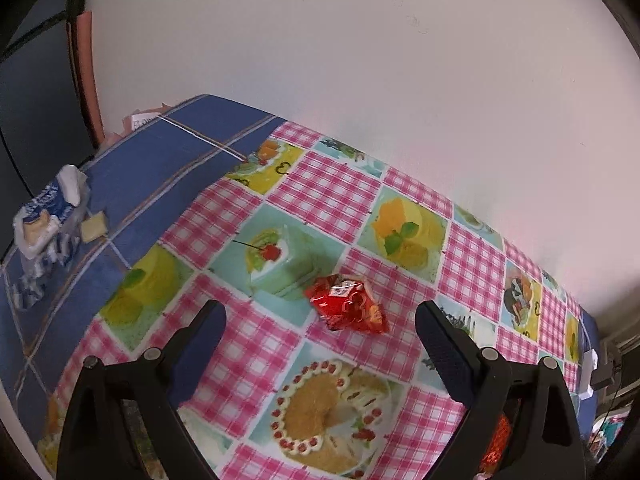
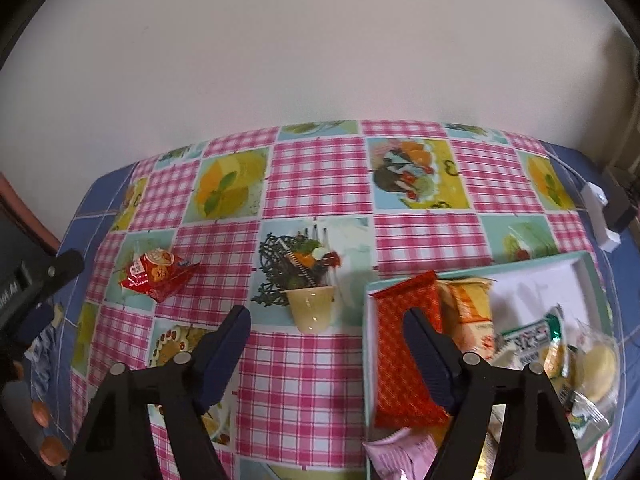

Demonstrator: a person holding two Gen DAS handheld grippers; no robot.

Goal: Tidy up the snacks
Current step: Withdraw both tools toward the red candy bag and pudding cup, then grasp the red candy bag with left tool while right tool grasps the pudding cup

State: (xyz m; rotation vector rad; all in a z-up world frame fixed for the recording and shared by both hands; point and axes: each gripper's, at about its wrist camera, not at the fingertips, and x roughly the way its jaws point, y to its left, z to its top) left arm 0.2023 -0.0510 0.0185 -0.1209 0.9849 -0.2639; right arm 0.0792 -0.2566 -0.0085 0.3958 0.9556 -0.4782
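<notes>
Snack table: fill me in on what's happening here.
A person is sorting snacks with a hand-held gripper in each hand. Most packets already lie in the teal-rimmed tray, including a red-orange patterned packet. One small red snack packet lies loose on the checked tablecloth. The left hand-held gripper hangs open just short of it, holding nothing. The right hand-held gripper is open and empty by the tray's edge.

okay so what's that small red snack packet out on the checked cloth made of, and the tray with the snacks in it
The small red snack packet looks like glossy plastic or foil film: it is crinkled, catches bright highlights, and has crimped ends. The tray looks like matte cardboard, perhaps a box lid: thin straight walls, teal outside, plain white inside, no shine. Plastic cannot be ruled out.
</notes>
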